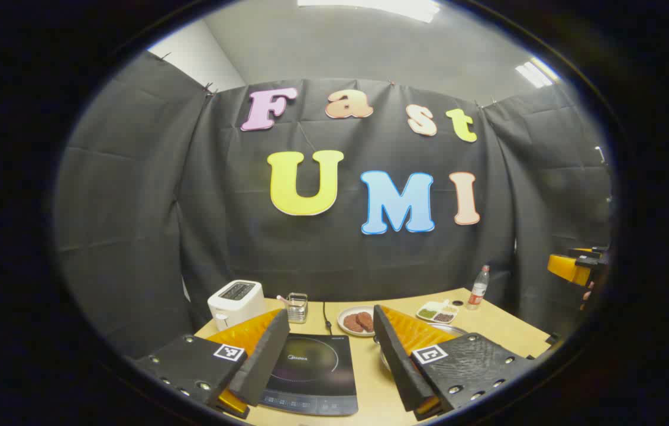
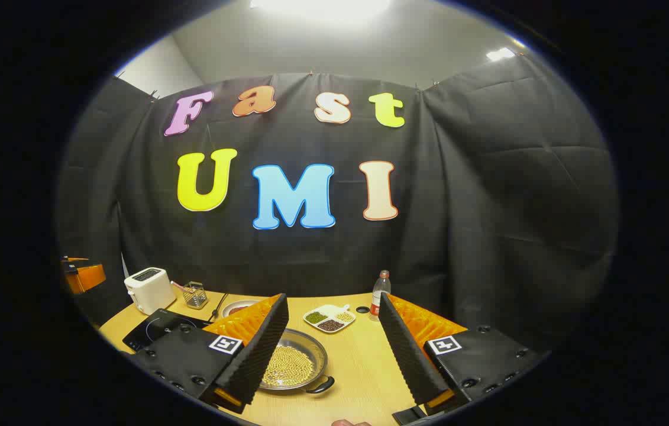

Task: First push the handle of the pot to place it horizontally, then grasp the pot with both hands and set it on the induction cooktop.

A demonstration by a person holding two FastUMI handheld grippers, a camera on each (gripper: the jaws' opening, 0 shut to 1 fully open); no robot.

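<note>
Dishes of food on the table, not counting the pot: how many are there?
2: a plate of brown patties behind the induction cooktop, and a divided dish of beans beside the bottle. Others may be hidden.

Left gripper (image 1: 329, 361) and right gripper (image 2: 334, 349) hover level, jaws wide apart, apparently holding nothing.
</note>
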